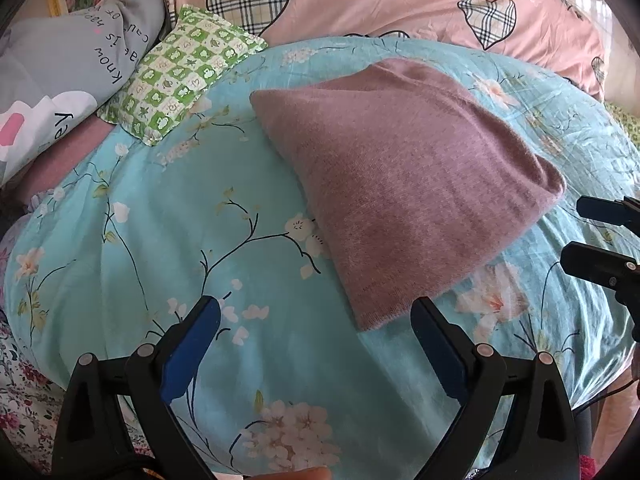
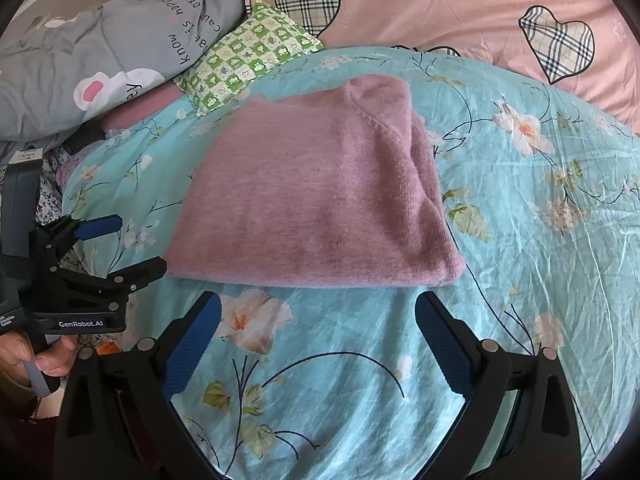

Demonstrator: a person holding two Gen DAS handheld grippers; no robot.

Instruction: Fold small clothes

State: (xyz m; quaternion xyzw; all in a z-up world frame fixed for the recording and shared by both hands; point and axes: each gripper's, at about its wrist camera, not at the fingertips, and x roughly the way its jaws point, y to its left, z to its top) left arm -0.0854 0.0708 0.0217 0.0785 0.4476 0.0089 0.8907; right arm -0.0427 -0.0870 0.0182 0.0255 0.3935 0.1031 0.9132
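While both grippers' fingers (image 1: 192,356) (image 2: 444,348) gape empty, the folded sweater (image 2: 320,200) lies untouched.

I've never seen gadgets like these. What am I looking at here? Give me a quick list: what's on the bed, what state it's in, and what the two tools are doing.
surface: turquoise flowered bedspread
garment: mauve sweater, lying folded and flat on the bedspread
left gripper: jaws open, holding nothing, just short of the sweater's near corner
right gripper: jaws open, holding nothing, just short of the sweater's near edge
behind the sweater: green checked pillow, grey pillow with lettering, pink quilt with plaid hearts
person: a hand gripping the left tool's handle
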